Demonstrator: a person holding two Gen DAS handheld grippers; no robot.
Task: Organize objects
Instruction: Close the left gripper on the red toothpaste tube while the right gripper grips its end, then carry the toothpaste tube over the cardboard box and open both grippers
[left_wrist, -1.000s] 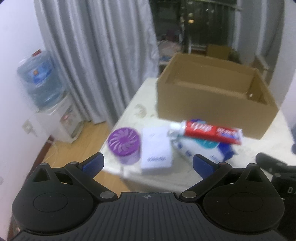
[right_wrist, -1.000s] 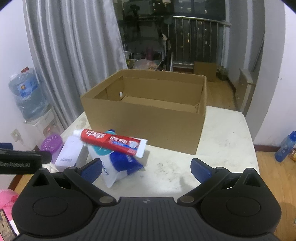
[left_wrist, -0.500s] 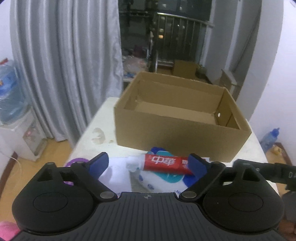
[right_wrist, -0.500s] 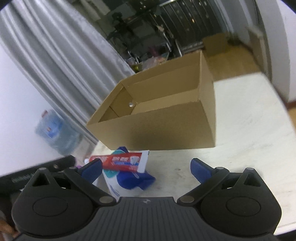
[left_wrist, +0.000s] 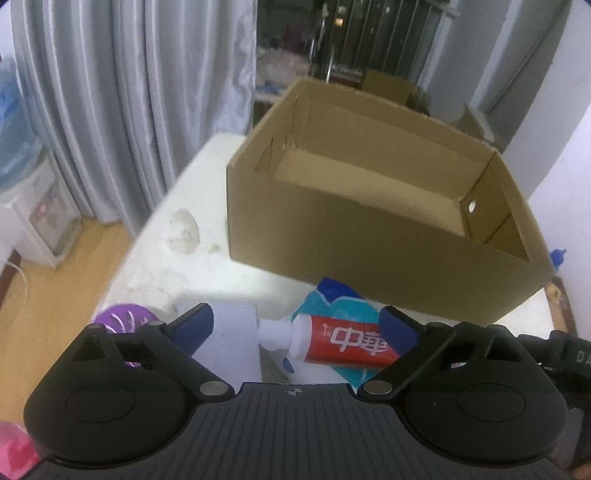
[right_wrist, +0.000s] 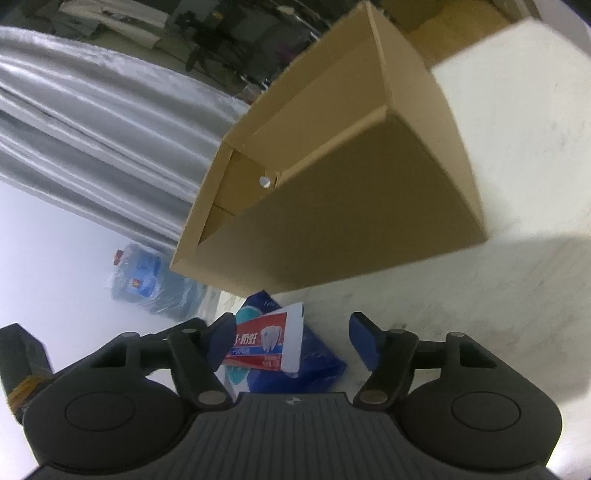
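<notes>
Left wrist view: your left gripper (left_wrist: 295, 325) has its fingers wide and opening, the red toothpaste tube (left_wrist: 343, 341) between them untouched, lying on a blue-and-white soft pack (left_wrist: 332, 295) near the tabletop's (left_wrist: 173, 266) front edge. Your right gripper (right_wrist: 291, 339) is closing around the tube's flat end, not yet pressing. Let one hand take it, then lift it into the open cardboard box (left_wrist: 369, 236) beyond.

Grey curtain (left_wrist: 140, 110) hangs beside a water dispenser (left_wrist: 33, 218).
</notes>
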